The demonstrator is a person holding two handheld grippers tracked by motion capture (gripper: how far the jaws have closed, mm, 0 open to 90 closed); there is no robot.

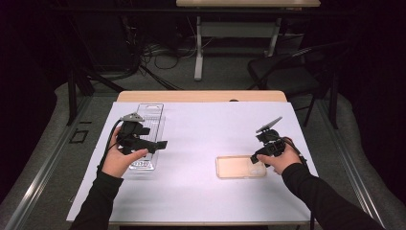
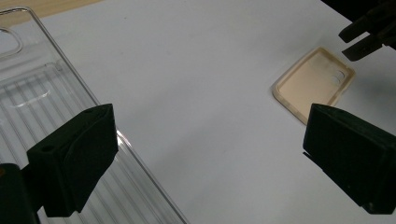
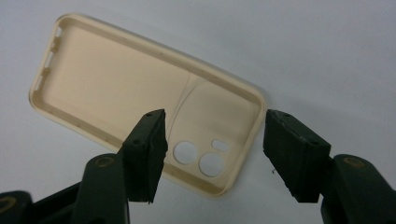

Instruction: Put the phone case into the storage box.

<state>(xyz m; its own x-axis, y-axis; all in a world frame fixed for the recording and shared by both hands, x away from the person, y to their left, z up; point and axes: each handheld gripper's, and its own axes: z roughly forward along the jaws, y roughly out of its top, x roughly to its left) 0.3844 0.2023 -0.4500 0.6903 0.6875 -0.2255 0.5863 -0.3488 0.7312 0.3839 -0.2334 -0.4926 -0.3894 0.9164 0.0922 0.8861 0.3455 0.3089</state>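
Observation:
A cream phone case (image 1: 237,166) (image 2: 313,81) (image 3: 107,84) lies hollow side up on the white sheet, right of centre. My right gripper (image 1: 256,160) (image 3: 212,149) hangs over its camera-hole end. One jaw is above the case's inside and the other just beyond its end wall; the jaws stand partly apart, and a gap shows between the pads and the wall. My left gripper (image 1: 162,143) (image 2: 210,154) is open wide with nothing between its jaws, held over a clear ribbed plastic tray (image 1: 148,120) (image 2: 42,93) at the left. The right gripper (image 2: 369,35) also appears far off in the left gripper view.
The white sheet (image 1: 201,124) covers most of the wooden table; a strip of wood (image 1: 201,96) shows at the far edge. Beyond the table are a dark chair (image 1: 282,72), floor cables (image 1: 158,52) and another table's legs (image 1: 198,48).

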